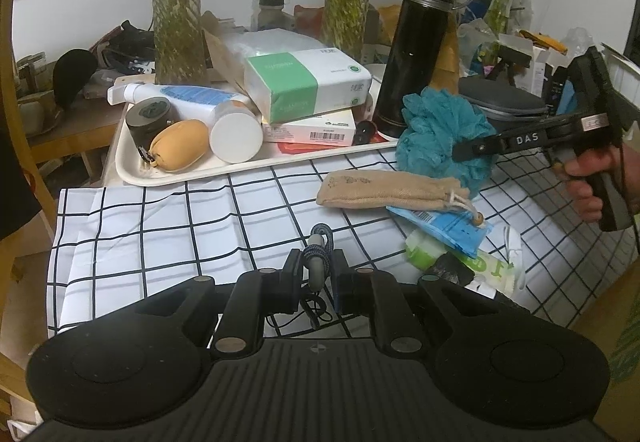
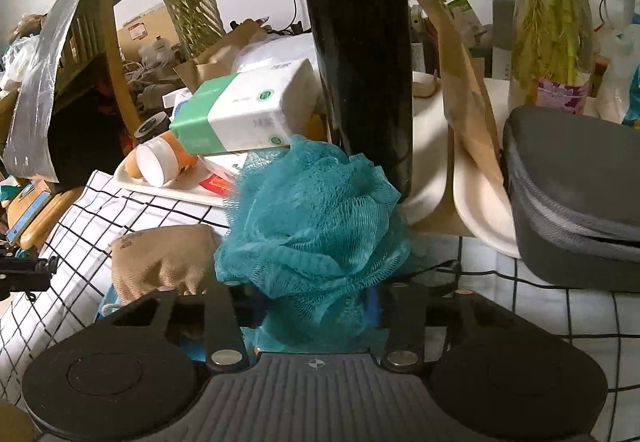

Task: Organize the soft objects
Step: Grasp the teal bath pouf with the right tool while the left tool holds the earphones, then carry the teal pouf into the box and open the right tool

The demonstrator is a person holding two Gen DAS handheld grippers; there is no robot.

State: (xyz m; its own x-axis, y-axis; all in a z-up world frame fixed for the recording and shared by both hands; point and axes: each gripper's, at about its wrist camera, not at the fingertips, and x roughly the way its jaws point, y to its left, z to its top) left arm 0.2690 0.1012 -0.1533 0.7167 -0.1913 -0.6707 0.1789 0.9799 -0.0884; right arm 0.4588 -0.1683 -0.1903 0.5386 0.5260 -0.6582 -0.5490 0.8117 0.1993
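A teal mesh bath loofah [image 1: 436,134] [image 2: 316,214] sits on the checked cloth [image 1: 160,234] in front of the black flask [image 2: 360,82]. My right gripper [image 2: 316,306] [image 1: 460,153], held by a hand, is shut on the loofah; the mesh bunches between the jaws and hides the fingertips. Low in the left wrist view, my left gripper [image 1: 316,262] is shut on a braided dark cord [image 1: 318,242] with a grey end. A tan burlap drawstring pouch [image 1: 384,190] [image 2: 160,262] lies just left of the loofah, over a blue packet [image 1: 440,228].
A white tray [image 1: 180,178] at the back left holds a tan soft pouch [image 1: 180,146], tubs, a tube and a green-and-white tissue pack [image 1: 304,82]. A grey zip case [image 2: 576,194] lies right of the flask. Glass vases with plants stand behind. A green-and-white packet [image 1: 460,262] lies near the cloth's right edge.
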